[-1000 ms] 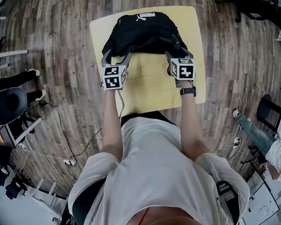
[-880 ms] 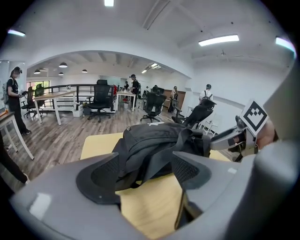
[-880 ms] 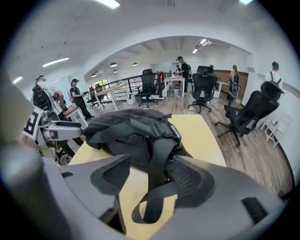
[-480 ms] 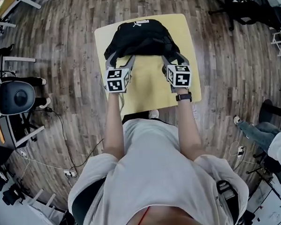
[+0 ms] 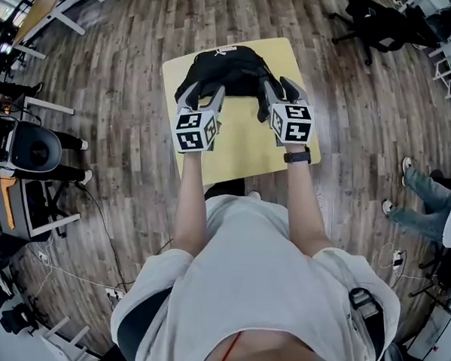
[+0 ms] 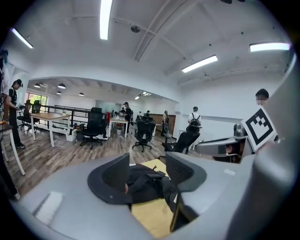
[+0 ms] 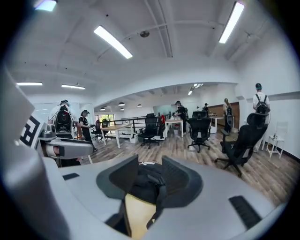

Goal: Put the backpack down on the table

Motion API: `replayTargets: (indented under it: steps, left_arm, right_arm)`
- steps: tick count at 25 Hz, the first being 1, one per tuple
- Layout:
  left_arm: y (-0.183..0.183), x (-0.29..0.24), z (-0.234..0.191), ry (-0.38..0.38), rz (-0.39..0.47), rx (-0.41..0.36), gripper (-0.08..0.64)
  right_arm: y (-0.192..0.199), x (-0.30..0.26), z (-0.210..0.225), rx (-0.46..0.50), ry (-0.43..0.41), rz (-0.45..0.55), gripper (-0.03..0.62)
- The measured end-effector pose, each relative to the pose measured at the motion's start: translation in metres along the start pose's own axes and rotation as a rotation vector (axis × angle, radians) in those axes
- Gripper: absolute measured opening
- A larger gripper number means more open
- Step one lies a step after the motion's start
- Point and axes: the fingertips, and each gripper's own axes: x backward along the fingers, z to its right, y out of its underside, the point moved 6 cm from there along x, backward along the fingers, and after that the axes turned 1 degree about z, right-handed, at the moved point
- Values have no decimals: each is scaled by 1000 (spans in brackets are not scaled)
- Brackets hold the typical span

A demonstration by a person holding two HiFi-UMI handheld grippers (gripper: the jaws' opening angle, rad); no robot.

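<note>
Black backpack [image 5: 223, 70] on yellow table [image 5: 243, 149], white print [image 5: 222, 51] unreadable, left gripper [image 5: 201, 94], right gripper [image 5: 281, 88], fingers apart, narrowing, empty

Both arms stretch forward, level and parallel, over the table [image 5: 239, 149]. The left gripper [image 5: 201, 98] and right gripper [image 5: 283, 91] hover above its far half, jaws apart though just closing, clasping nothing.

Small yellow table [image 5: 243, 149] on wood-plank floor [image 5: 130, 83], black backpack [image 5: 231, 70] lying at its far end
</note>
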Motion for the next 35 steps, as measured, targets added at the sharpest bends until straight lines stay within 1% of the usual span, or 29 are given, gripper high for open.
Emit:
replayTargets:
  steps: [3,5,11,16,20,26,31,35]
  left_arm:
    - [-19,18,18,-48,76,4,183]
    - [-29,29,27,-66,117,10,129]
    - [-52,52,62,-54,174,-35,77]
    - [-68,69,89,-72,203,-97,23]
    - [-76,76,103,-69,214,-107,11]
    - [-80,82,117,-63,222,-118,11]
    - [-82,79,125,-53,221,-125,11]
    - [-80,70,132,-52,214,-124,11]
  right_arm:
    - [-16,27,-3,20,-4,61,141]
    - [-26,42,-4,33,-3,100,124]
    - [-52,85,-4,54,11,198,87]
    - [-62,112,-4,57,3,254,52]
    - [-71,129,-3,57,3,292,12]
    - [-78,147,-1,89,7,314,9]
    - [-75,150,5,74,16,309,9]
    - [-68,140,23,42,23,292,9]
